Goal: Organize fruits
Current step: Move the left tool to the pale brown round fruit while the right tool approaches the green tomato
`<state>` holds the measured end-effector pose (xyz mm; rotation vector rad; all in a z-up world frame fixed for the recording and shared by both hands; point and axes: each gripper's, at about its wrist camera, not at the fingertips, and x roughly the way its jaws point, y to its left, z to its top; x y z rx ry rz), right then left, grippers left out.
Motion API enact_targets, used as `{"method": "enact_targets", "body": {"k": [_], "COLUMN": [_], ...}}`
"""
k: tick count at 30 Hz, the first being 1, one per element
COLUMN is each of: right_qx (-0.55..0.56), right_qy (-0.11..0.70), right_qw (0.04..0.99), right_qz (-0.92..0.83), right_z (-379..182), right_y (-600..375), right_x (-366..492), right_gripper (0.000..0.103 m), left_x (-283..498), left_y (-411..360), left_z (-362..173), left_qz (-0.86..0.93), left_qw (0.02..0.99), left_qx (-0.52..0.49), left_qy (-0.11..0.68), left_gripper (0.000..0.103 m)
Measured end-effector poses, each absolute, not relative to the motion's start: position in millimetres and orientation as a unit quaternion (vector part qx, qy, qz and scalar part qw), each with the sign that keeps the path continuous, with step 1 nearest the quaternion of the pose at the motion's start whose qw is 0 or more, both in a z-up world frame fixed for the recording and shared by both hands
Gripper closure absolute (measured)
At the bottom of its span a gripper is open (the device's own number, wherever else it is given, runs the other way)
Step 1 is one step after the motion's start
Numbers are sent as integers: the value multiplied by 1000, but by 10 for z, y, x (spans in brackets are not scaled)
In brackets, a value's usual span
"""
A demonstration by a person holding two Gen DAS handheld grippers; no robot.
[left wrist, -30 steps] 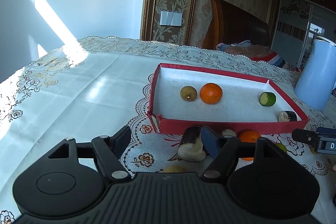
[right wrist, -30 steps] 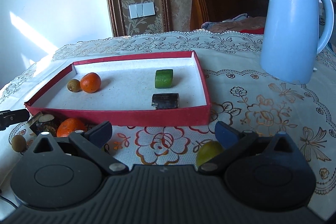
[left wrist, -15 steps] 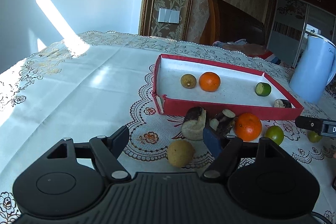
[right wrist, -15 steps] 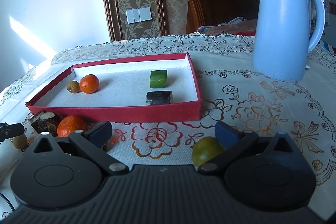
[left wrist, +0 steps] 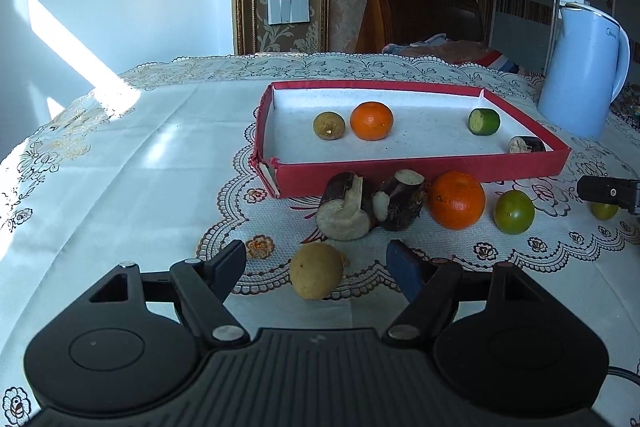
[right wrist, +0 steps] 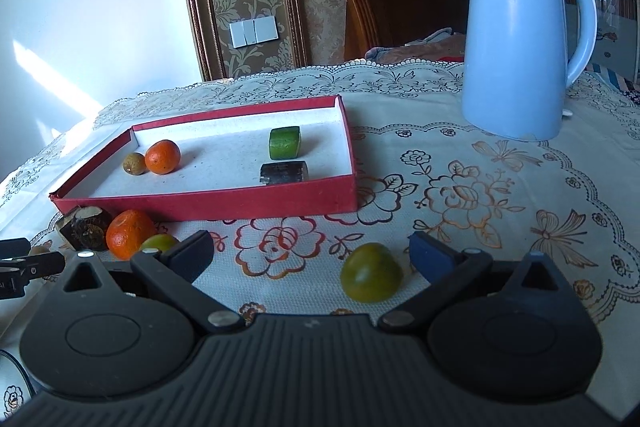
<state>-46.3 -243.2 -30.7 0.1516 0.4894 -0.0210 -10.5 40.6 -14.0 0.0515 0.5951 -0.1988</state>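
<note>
A red tray (left wrist: 420,171) (right wrist: 208,205) holds a small brown fruit (left wrist: 329,125), an orange (left wrist: 371,120), a green piece (left wrist: 484,121) and a dark piece (left wrist: 526,145). On the cloth in front lie two dark cut pieces (left wrist: 348,211), an orange (left wrist: 457,199), a green fruit (left wrist: 513,212) and a tan round fruit (left wrist: 317,270). My left gripper (left wrist: 318,263) is open, the tan fruit between its fingers. My right gripper (right wrist: 312,253) is open, with a green fruit (right wrist: 371,277) between its fingers, near the right one.
A light blue kettle (right wrist: 520,43) stands on the table at the right, behind the tray. The lace tablecloth (left wrist: 120,155) covers the table. A wooden headboard (left wrist: 416,11) and wall are behind. The right gripper's tip (left wrist: 608,190) shows at the left view's right edge.
Both grippers have pulled back from the tray. The tan fruit has come into view between the left fingers. The green fruit now shows fully between the right fingers.
</note>
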Motion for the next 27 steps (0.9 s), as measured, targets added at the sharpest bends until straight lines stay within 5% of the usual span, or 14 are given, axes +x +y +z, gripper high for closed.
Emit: {"method": "enact_targets", "body": {"k": [27], "right_qx": [42], "right_qy": [270], "right_qw": [960], "right_qz": [-54], "right_z": [-359], "right_y": [-2669], "right_x": [-594], "right_gripper": [6], "left_x": [-81], "left_y": [306], "left_z": [-168], "left_qz": [-112], "left_qw": [943], "left_qx": [57], "left_qy": [307], "left_gripper": [26]}}
